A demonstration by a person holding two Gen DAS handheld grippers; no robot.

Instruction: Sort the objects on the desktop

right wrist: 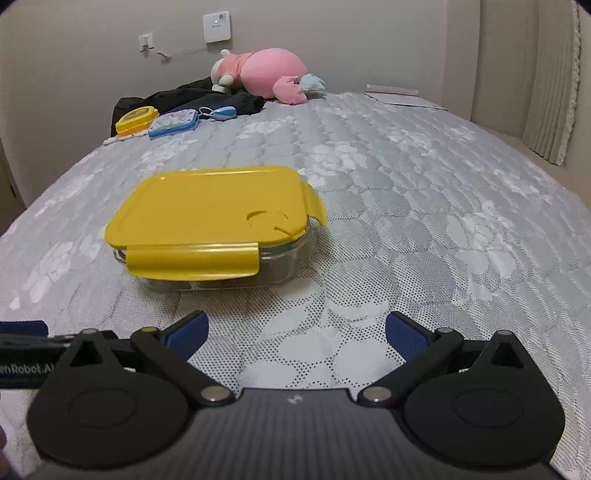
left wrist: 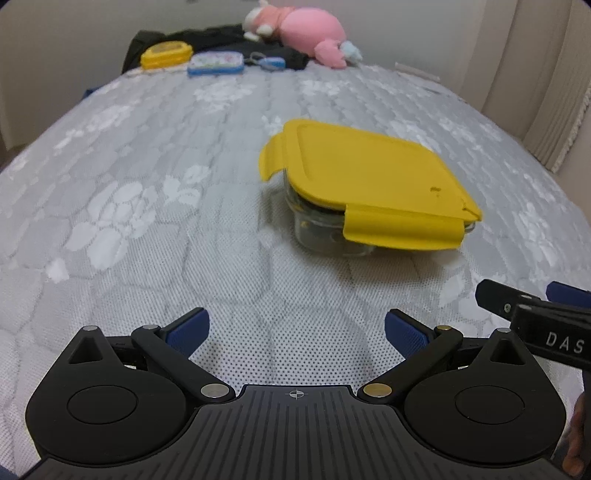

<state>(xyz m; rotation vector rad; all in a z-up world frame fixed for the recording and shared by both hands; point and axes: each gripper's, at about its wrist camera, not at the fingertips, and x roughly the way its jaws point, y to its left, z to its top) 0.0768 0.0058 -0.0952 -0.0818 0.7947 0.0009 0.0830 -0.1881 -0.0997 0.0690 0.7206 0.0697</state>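
Both cameras sit low over the quilted mattress (left wrist: 155, 206), each looking forward along its own spread fingers, which fill the bottom of the frame.

The left wrist view faces the far wall, with the yellow-lidded glass container (left wrist: 365, 188) close at centre right and the right gripper (left wrist: 532, 306) entering at the lower right edge.

The right wrist view faces the same way from further right: the container (right wrist: 214, 225) lies close at centre left, and part of the left gripper (right wrist: 26, 347) shows at the lower left edge.

Both views share the container and, far off at the top, the pink plush toy (left wrist: 303, 29) (right wrist: 266, 74).
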